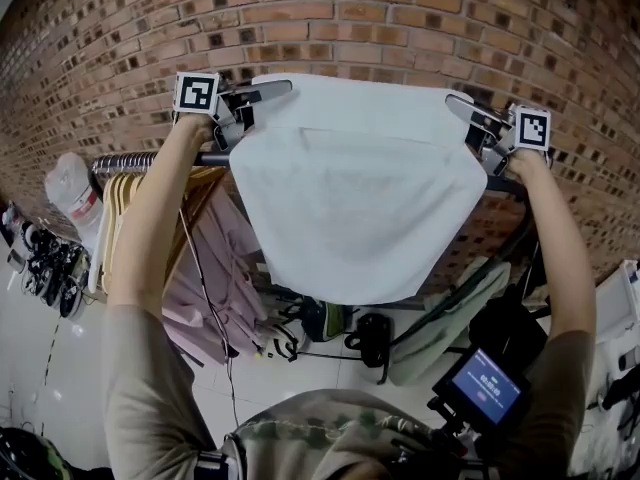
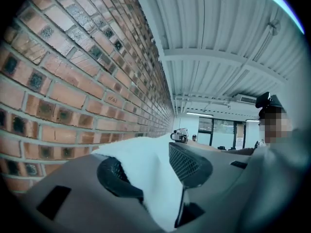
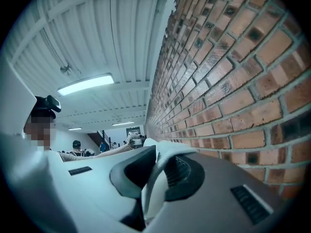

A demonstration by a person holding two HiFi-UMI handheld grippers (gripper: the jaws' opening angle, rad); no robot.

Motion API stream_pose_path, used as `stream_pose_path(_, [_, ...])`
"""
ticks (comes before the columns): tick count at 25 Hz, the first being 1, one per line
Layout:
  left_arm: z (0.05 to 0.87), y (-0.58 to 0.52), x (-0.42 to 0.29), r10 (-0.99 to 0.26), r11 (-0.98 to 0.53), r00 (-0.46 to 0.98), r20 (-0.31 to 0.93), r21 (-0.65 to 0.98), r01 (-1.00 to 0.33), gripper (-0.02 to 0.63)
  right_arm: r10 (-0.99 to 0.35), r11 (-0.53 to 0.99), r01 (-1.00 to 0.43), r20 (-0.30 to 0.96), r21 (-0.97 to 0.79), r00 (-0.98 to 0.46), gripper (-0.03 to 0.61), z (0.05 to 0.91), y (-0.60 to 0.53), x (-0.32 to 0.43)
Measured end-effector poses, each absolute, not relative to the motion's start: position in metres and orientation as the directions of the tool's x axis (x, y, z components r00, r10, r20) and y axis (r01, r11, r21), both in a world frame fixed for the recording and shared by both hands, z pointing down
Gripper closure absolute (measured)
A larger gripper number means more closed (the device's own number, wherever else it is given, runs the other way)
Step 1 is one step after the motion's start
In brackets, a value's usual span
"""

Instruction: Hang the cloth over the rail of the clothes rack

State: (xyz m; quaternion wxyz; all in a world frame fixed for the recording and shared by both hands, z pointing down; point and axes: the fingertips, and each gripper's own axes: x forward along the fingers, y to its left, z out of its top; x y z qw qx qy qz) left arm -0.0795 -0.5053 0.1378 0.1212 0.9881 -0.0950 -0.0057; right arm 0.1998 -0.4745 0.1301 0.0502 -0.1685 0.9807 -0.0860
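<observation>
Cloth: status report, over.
Left gripper open, cloth loose between jaws. Right gripper shut on cloth. Cloth spread at rail height. Hung garments beside, left.

Spread white cloth [image 1: 360,198], top edge above the dark rack rail [image 1: 125,160]

Brick wall [image 1: 400,8] seemingly close behind rail [image 1: 125,162]

The head camera looks steeply down at the cloth [image 1: 360,198] by the rail [image 1: 150,159], with the brick wall [image 1: 400,8] close behind. The cameras on the left gripper [image 2: 150,164] and right gripper [image 3: 158,171] sit tight behind their jaws, facing each other along the wall. All three views share the cloth and wall.
</observation>
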Motion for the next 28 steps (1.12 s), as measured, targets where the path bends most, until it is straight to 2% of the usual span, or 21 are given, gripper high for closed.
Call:
stream_pose_path(1, [0.14,-0.505,-0.078,-0.189,-0.952,0.982,0.025,0.239,-0.19,0.43,-0.339,0.927,-0.321,-0.065,-0.193,-0.939,0.558,0.131,-0.475,0.199])
stream_pose_path(4, [0.149,-0.506,-0.077,-0.19,-0.947,0.98,0.064,0.253,-0.2,0.409,-0.323,0.931,-0.307,-0.054,-0.195,-0.945,0.556,0.132,-0.473,0.195])
stream_pose_path(5, [0.151,-0.504,-0.076,-0.181,-0.947,0.981,0.075,0.255,-0.195,0.399,-0.322,0.931,-0.307,-0.046,-0.197,-0.946,0.504,0.134,-0.473,0.194])
stream_pose_path(6, [0.153,-0.502,-0.074,-0.163,-0.95,0.983,0.089,0.255,-0.18,0.359,-0.326,0.928,-0.312,-0.036,-0.203,-0.945,0.453,0.136,-0.473,0.193])
stream_pose_path(7, [0.156,-0.498,-0.071,-0.139,-0.953,0.984,0.108,0.256,-0.162,0.265,-0.334,0.923,-0.323,-0.023,-0.208,-0.942,0.433,0.139,-0.474,0.194])
stream_pose_path(9, [0.165,-0.493,-0.065,-0.108,-0.951,0.982,0.156,0.272,-0.147,0.199,-0.352,0.913,-0.343,-0.001,-0.22,-0.936,0.431,0.144,-0.477,0.195])
stream_pose_path(12, [0.176,-0.494,-0.065,-0.106,-0.941,0.974,0.201,0.297,-0.164,0.196,-0.347,0.905,-0.343,0.03,-0.251,-0.938,0.332,0.152,-0.477,0.191])
stream_pose_path(14, [0.178,-0.495,-0.067,-0.114,-0.939,0.971,0.209,0.297,-0.174,0.198,-0.343,0.905,-0.345,0.053,-0.248,-0.938,0.206,0.157,-0.474,0.186])
stream_pose_path(19, [0.172,-0.501,-0.072,-0.137,-0.931,0.974,0.181,0.312,-0.189,0.196,-0.371,0.905,-0.371,0.043,-0.209,-0.928,0.195,0.153,-0.477,0.189])
stream_pose_path(23, [0.18,-0.499,-0.071,-0.118,-0.933,0.969,0.216,0.31,-0.183,0.198,-0.318,0.925,-0.31,0.002,-0.22,-0.948,0.195,0.145,-0.468,0.192])
stream_pose_path(28, [0.184,-0.499,-0.073,-0.124,-0.929,0.965,0.231,0.316,-0.194,0.198,-0.326,0.931,-0.322,0.005,-0.17,-0.945,0.195,0.138,-0.467,0.2])
